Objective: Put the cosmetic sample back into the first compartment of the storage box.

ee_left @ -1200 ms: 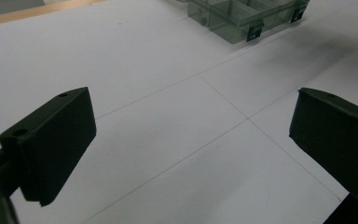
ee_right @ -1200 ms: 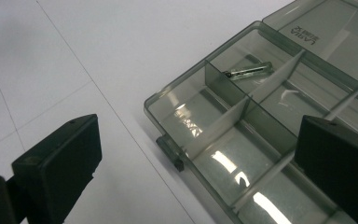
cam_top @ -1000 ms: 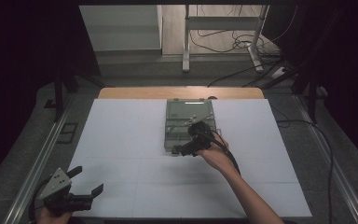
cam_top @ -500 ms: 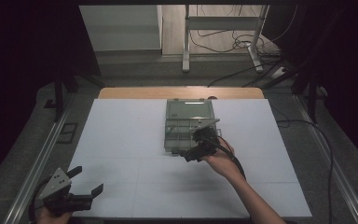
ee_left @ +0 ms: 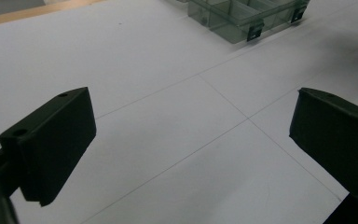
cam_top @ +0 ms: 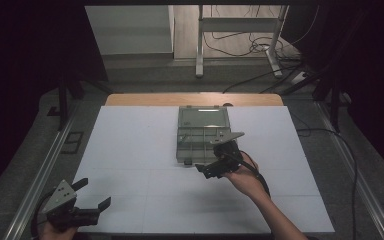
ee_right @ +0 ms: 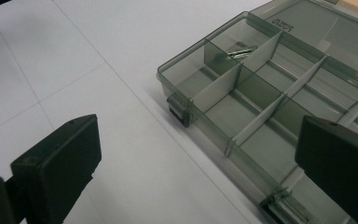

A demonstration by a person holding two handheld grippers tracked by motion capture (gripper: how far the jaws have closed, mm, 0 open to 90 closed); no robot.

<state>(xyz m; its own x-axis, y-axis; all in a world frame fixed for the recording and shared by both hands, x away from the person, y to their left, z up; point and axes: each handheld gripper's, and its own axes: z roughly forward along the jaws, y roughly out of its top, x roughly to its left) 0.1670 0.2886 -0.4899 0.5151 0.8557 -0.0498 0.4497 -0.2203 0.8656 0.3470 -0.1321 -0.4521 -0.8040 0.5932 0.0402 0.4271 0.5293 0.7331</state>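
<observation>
Right gripper view, smoky translucent plastic compartment box [ee_right: 279, 93]

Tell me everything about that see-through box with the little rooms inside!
The box is a flat organiser case of smoky, see-through plastic, lying open on the white table. Its lid is folded back flat on the far side. Thin walls split the tray into small compartments; most look empty, but one near a corner holds a small shiny metal piece. Dark latches sit on its front edge. The right gripper hovers by that front edge with its jaws open, not touching it.
</observation>
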